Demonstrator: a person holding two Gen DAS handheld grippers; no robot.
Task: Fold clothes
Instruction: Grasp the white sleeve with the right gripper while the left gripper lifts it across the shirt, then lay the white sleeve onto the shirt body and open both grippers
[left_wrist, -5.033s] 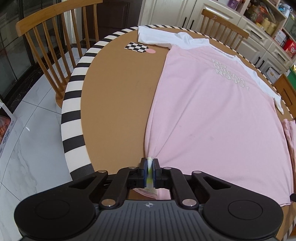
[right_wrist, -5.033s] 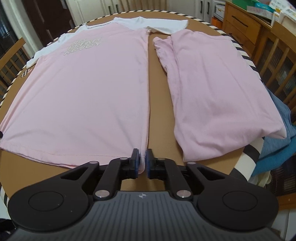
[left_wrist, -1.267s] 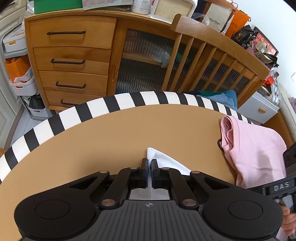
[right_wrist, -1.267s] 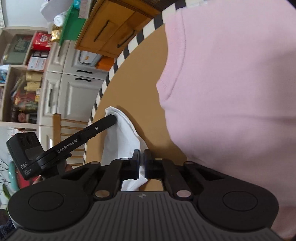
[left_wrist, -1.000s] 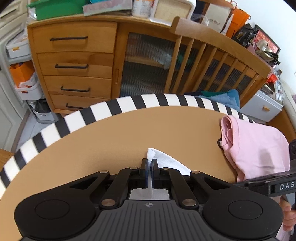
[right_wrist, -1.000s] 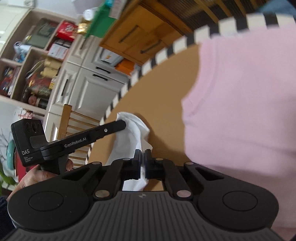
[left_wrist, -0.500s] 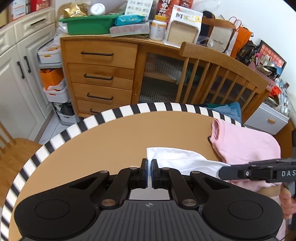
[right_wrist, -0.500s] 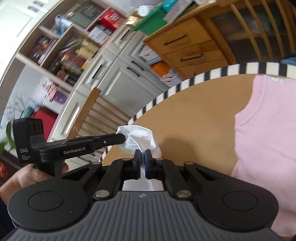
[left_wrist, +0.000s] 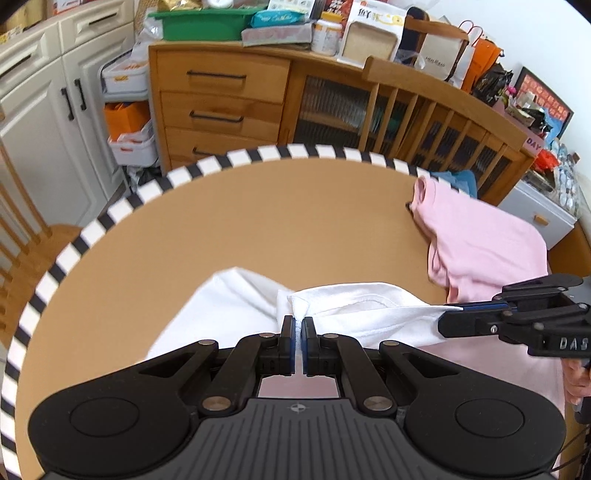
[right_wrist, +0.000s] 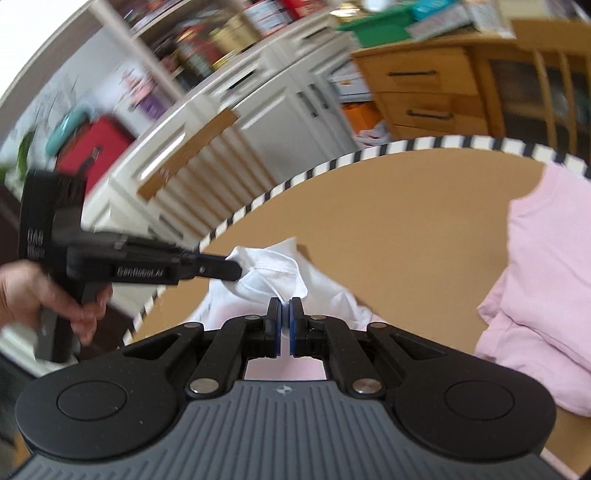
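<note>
Both grippers pinch the white shoulder end of the shirt (left_wrist: 354, 306), held raised above the tabletop (left_wrist: 258, 229). The left gripper (left_wrist: 297, 325) has its fingers pressed together on a bunched fold; the right gripper (right_wrist: 283, 314) likewise clamps white fabric.

Likely faults:
- Slip: each grip holds only a small bunch of cloth; a sharp pull may free it.
- Skew: unequal height between the grippers would lay the fold crooked.
- Snag: the second pink garment (left_wrist: 480, 247) lies near; trailing cloth could drag it.
</note>
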